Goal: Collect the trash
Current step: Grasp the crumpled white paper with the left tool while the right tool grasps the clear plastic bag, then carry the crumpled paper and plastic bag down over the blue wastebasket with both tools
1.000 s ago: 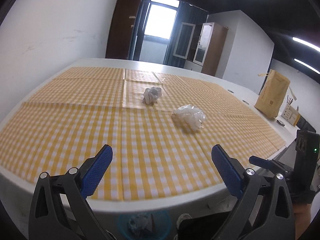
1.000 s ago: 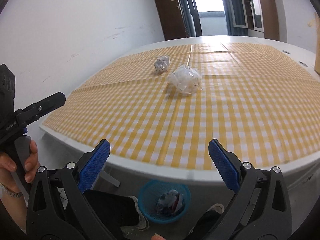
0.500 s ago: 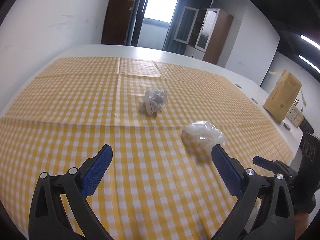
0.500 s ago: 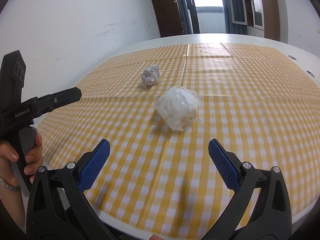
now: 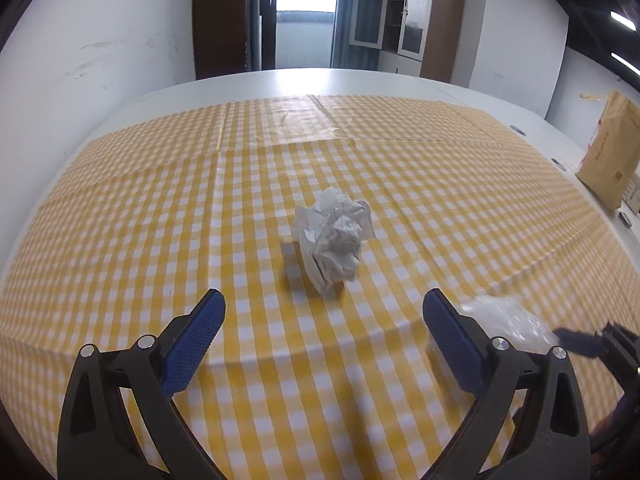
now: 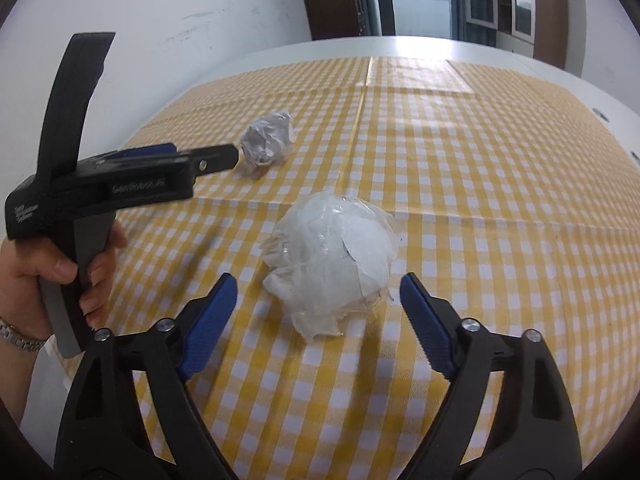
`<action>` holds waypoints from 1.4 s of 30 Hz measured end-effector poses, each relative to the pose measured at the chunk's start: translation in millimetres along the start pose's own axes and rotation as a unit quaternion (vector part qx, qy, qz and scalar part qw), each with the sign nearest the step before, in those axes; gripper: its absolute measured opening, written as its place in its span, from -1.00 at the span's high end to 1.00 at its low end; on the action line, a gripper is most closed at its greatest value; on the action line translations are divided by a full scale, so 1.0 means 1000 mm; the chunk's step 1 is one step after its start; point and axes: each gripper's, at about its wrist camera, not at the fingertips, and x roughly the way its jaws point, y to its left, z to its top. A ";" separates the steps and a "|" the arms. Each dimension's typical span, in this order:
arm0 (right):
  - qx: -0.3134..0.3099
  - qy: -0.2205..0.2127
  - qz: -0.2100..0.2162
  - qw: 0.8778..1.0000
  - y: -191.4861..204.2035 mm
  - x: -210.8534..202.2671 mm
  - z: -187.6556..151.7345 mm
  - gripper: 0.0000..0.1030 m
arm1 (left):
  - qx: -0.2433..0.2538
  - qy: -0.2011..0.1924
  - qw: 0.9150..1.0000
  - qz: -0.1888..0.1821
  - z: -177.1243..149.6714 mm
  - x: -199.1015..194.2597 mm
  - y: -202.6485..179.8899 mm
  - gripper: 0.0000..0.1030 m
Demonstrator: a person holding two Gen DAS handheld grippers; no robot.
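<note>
A crumpled white paper ball point(image 5: 333, 240) lies on the yellow checked tablecloth point(image 5: 160, 240), just ahead of my open left gripper point(image 5: 322, 322), whose blue pads stand wide with nothing between them. A crumpled clear plastic wad point(image 6: 334, 258) lies right in front of my right gripper point(image 6: 318, 300). The right jaws are closing; the wad sits between their tips and the pads do not touch it. In the right wrist view the left gripper point(image 6: 234, 156), held by a hand, points at the paper ball point(image 6: 268, 145). The plastic wad point(image 5: 504, 318) shows low right in the left wrist view.
The cloth covers a large white table point(image 5: 360, 80) that runs far back to a door and cabinets. A brown paper bag point(image 5: 610, 152) stands at the table's right edge. A white wall borders the left side.
Both grippers moved forward over the table, away from the blue bin under its edge. The paper ball and the plastic wad now loom close. The right jaws have narrowed.
</note>
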 end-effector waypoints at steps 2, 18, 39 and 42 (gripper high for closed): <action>0.004 0.005 0.004 1.000 -0.002 0.005 0.000 -0.38 | -0.019 0.002 1.000 -0.002 0.007 0.012 0.006 -0.86; -0.008 -0.017 0.012 1.000 -0.005 -0.017 -0.015 0.23 | 0.004 0.006 1.000 -0.012 0.010 0.014 -0.011 0.34; -0.035 -0.089 0.008 0.995 0.048 -0.121 -0.105 0.24 | -0.022 -0.057 0.992 -0.107 -0.129 -0.180 -0.011 0.34; -0.035 -0.093 0.012 0.995 0.055 -0.132 -0.123 0.24 | -0.029 -0.062 0.991 -0.117 -0.150 -0.196 -0.010 0.34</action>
